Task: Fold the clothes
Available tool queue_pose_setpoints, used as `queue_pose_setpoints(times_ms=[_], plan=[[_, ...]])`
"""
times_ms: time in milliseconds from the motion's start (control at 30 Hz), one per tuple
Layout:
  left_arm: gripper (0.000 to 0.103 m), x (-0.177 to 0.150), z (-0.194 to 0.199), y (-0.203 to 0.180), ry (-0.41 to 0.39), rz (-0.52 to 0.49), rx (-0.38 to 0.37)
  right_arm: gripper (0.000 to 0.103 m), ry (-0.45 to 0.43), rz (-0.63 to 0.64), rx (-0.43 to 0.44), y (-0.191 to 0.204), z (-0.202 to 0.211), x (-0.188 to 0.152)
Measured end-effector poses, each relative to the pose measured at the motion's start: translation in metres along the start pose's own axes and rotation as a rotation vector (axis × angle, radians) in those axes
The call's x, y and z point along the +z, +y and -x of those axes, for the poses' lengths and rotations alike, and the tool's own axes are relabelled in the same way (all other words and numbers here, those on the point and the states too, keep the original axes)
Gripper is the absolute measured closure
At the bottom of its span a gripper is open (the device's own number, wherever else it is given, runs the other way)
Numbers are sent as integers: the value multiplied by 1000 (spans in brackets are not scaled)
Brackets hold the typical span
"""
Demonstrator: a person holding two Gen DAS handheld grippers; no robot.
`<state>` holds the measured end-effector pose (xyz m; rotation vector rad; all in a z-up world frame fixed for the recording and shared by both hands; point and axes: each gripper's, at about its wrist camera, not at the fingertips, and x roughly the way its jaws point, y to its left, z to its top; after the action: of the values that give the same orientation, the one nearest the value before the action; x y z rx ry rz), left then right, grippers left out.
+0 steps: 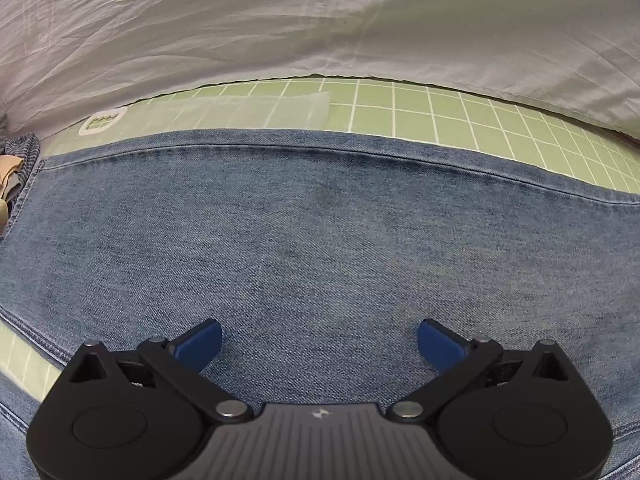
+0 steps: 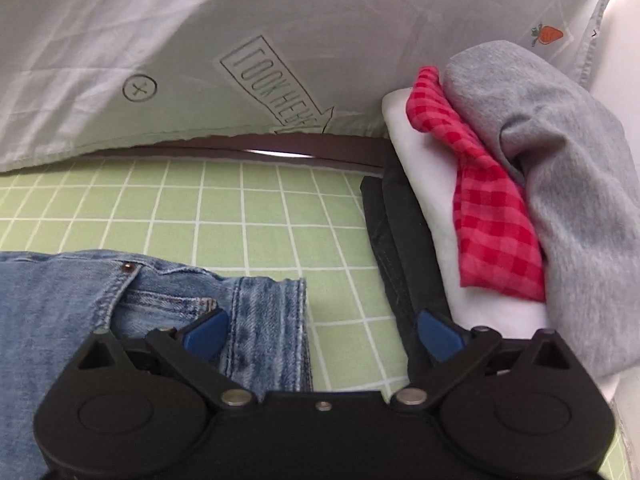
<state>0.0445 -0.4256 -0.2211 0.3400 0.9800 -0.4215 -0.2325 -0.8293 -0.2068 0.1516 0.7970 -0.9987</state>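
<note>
Blue jeans (image 1: 304, 232) lie flat on the green grid mat (image 1: 440, 116) and fill most of the left wrist view. My left gripper (image 1: 320, 344) hangs just over the denim, open wide, with nothing between its blue pads (image 1: 200, 344). In the right wrist view the jeans' waistband end (image 2: 264, 320), with a rivet and a pocket, lies at the lower left. My right gripper (image 2: 322, 334) stands open over that edge and the bare mat (image 2: 224, 204). Nothing is gripped by either one.
At the right a pile of clothes holds a grey garment (image 2: 560, 184), a red checked cloth (image 2: 492, 224), a white piece (image 2: 424, 184) and a dark garment (image 2: 396, 240). A grey-white printed sheet (image 2: 200, 40) rises behind the mat.
</note>
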Motion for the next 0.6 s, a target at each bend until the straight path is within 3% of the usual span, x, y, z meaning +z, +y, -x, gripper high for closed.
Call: queue_pose_setpoints(times_ms=[200,400,600], plan=[[0,-4,33,8,-88,19,-21,1,-47,-55,48,-17,80,-29],[0,-33,61,28,-111,72,-40,1,70,-252,26,-36,141,-107],[0,-76,74,49,-68,120,-48,1,150,-477,49,-48,184,-184]])
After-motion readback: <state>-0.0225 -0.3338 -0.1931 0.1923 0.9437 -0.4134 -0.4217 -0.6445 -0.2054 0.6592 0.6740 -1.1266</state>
